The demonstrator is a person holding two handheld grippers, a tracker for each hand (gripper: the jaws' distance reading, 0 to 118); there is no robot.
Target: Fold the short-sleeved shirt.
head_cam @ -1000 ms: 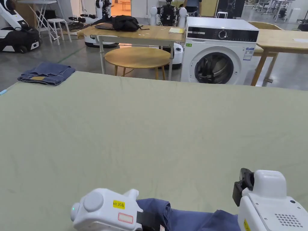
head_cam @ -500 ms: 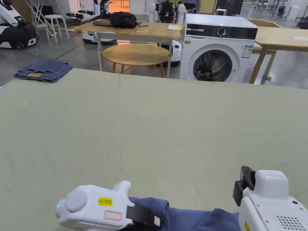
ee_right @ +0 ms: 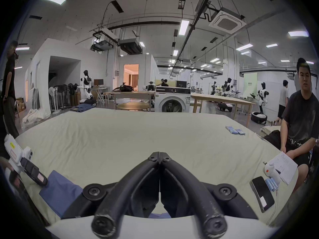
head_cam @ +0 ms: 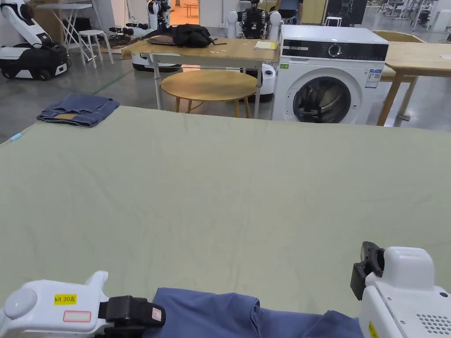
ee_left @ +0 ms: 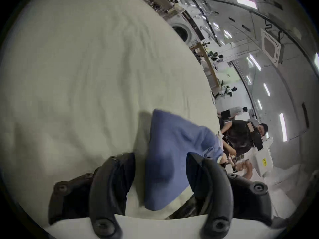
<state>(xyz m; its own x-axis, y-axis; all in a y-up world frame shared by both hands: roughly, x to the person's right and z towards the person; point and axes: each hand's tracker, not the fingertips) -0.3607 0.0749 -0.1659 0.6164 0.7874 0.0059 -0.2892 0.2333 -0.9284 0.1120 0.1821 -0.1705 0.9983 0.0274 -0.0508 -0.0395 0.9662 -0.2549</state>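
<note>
A blue short-sleeved shirt (head_cam: pixel 211 313) lies bunched at the near edge of the table covered in pale green cloth (head_cam: pixel 229 185). My left gripper (head_cam: pixel 147 313) is at the shirt's left end, low over the table. In the left gripper view its jaws (ee_left: pixel 159 157) stand apart, with a flat blue flap of the shirt (ee_left: pixel 165 149) lying between them and not pinched. My right gripper (ee_right: pixel 159 156) is shut with nothing between its tips, above the shirt's right part (ee_right: pixel 58 189). Its white body (head_cam: pixel 401 290) is at the bottom right of the head view.
Folded jeans (head_cam: pixel 77 110) lie on the table's far left corner. Small blue cells (ee_right: pixel 235 130), a phone (ee_right: pixel 262 193) and a sheet of paper are along the right side, where a person (ee_right: pixel 300 122) sits. A washing machine (head_cam: pixel 328 83) and wooden tables stand beyond the far edge.
My left gripper has moved left along the near edge. The shirt's left end now reaches farther left and lies flatter. The right gripper has hardly moved.
</note>
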